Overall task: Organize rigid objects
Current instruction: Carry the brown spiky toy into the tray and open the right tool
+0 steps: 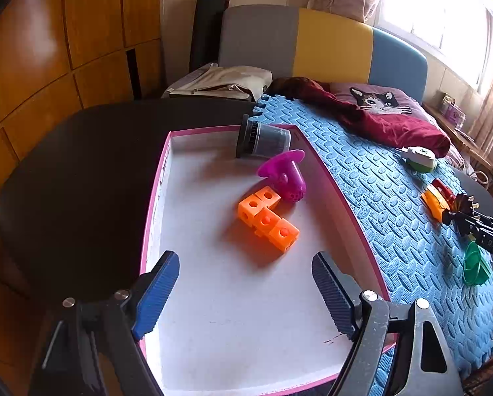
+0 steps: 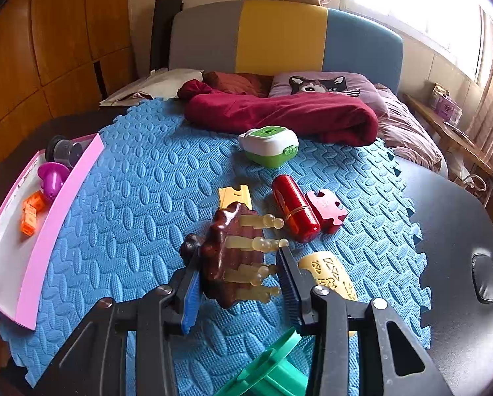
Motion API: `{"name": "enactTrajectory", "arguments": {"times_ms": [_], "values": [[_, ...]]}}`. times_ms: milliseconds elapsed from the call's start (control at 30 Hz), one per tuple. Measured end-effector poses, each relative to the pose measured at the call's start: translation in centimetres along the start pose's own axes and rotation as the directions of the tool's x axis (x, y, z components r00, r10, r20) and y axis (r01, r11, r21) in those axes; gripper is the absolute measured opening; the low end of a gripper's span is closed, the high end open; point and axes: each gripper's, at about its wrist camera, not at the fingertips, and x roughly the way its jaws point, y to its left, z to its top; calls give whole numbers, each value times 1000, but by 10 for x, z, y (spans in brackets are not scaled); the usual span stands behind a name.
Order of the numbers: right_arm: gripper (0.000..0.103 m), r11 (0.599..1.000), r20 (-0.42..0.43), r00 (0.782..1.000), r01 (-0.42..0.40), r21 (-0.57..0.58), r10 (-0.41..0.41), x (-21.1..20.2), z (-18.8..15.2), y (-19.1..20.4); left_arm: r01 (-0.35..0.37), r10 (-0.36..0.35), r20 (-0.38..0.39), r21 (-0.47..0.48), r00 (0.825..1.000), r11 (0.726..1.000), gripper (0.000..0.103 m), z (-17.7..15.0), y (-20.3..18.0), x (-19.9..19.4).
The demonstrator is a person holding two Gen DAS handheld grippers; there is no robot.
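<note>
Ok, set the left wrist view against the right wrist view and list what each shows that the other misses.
Left wrist only: the open left tool over the tray's floor. Right wrist only: the red puzzle piece, the cream patterned piece, and the right tool gripping the dark brown pegged toy from close up. Both: the pink tray with orange cubes, purple toy and grey cup, plus the blue mat.

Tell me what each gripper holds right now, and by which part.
The right gripper holds the dark brown comb-like piece, its jaws clamped on the two flat sides, pale pegs sticking out. The left gripper holds nothing, open over the pink-rimmed tray.
</note>
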Motion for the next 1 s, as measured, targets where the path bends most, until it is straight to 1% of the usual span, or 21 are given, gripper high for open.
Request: {"name": "enactTrajectory", "arguments": {"times_ms": [300,400,500,567,700,833,933,1000], "values": [[42,998,13,999,-42,38,42,-6,1,-5,-1,1,-2,-10,1000,1000,85,0,3,-2],[42,993,28,996,-85,76,83,-12,2,-5,1,-1,1,-13,1000,1000,85,0,5,-3],[42,980,41,985,-168,108,165,-20,4,6,2,-2,3,-24,1000,1000,85,2,10,-4],[42,972,46,975,-221,84,217,-25,7,25,4,-4,3,-39,1000,999,85,3,15,-3],[42,947,33,947,-321,-8,321,-32,12,77,-8,9,14,-71,1000,997,85,6,27,-6],[42,904,3,909,-415,-101,417,-35,15,135,-26,29,22,-108,999,994,85,5,43,-9],[42,875,-35,887,-459,-153,460,-31,14,169,-43,47,22,-128,999,991,86,4,55,-9],[42,864,-65,881,-473,-175,469,-23,13,187,-52,55,17,-142,998,988,86,1,60,-9]]}}
